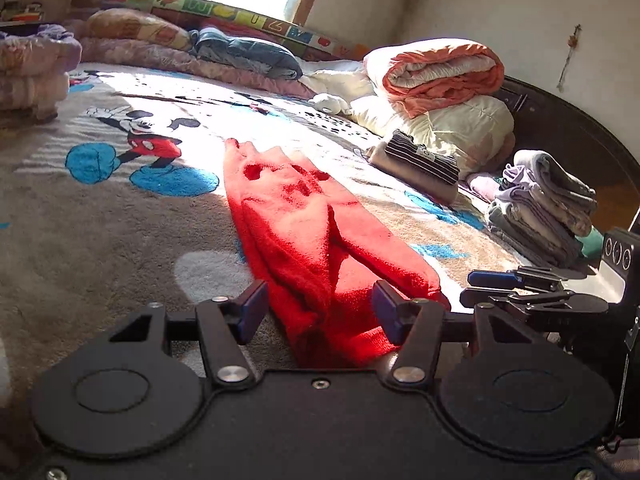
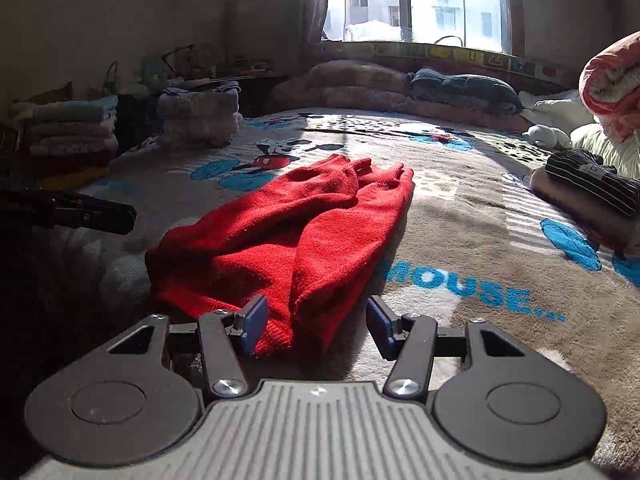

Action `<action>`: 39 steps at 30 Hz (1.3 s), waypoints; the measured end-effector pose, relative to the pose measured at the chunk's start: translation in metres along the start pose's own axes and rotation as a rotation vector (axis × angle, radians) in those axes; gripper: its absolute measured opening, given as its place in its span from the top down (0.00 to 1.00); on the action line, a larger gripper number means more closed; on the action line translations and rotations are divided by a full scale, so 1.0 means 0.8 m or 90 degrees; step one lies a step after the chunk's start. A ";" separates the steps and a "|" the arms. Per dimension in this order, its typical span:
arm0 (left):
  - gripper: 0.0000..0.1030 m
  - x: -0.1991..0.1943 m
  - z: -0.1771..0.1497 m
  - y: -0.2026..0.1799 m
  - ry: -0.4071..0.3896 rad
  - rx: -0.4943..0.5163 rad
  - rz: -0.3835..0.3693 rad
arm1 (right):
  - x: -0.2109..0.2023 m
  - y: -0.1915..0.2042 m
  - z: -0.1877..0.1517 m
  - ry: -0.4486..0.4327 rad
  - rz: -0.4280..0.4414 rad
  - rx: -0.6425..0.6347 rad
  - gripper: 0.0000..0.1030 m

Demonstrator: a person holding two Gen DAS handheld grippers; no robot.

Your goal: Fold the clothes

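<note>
Looking left first: my left gripper (image 1: 318, 312) gapes wide, jaws straddling the near end of the red garment (image 1: 296, 216), gripping nothing. It lies lengthwise on the blanket (image 1: 100, 240), pointing toward the window-side edge. Right gripper (image 2: 316, 320) equally spread, empty.

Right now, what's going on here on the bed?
A person is folding clothes with a handheld tool in each hand. A red knit garment lies lengthwise on the cartoon-print blanket. The left tool and right tool are both open at its near end, straddling the fabric without clamping it. Finished piles, like the striped folded stack, sit off to the side.
</note>
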State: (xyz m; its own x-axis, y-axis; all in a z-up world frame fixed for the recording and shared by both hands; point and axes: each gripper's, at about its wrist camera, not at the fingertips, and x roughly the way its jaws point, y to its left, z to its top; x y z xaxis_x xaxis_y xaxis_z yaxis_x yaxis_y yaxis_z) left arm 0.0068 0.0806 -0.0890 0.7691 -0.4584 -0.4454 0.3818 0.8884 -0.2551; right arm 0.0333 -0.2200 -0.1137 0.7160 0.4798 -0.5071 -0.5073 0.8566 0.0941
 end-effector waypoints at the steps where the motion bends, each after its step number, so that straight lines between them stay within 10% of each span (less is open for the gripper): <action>1: 0.44 -0.001 -0.006 -0.011 0.000 0.066 -0.005 | 0.000 0.005 -0.002 0.005 -0.003 -0.041 0.47; 11: 0.34 0.033 -0.042 -0.052 0.086 0.371 0.059 | 0.011 0.052 -0.022 0.049 0.008 -0.413 0.47; 23: 0.38 0.066 -0.077 -0.049 0.111 0.762 0.156 | 0.005 0.053 -0.036 -0.010 -0.016 -0.486 0.49; 25: 0.53 0.068 -0.074 -0.048 0.101 0.796 0.162 | 0.008 0.047 -0.033 0.003 -0.003 -0.490 0.51; 39: 0.67 0.078 -0.085 -0.048 0.031 0.800 0.151 | 0.018 0.063 -0.063 -0.058 -0.049 -0.556 0.59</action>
State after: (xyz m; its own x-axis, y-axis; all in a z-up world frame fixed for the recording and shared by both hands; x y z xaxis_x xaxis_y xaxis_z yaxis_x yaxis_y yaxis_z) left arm 0.0051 0.0162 -0.1656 0.8756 -0.2629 -0.4053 0.4779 0.3494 0.8059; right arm -0.0063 -0.1796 -0.1595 0.7796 0.4727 -0.4108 -0.6150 0.4537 -0.6449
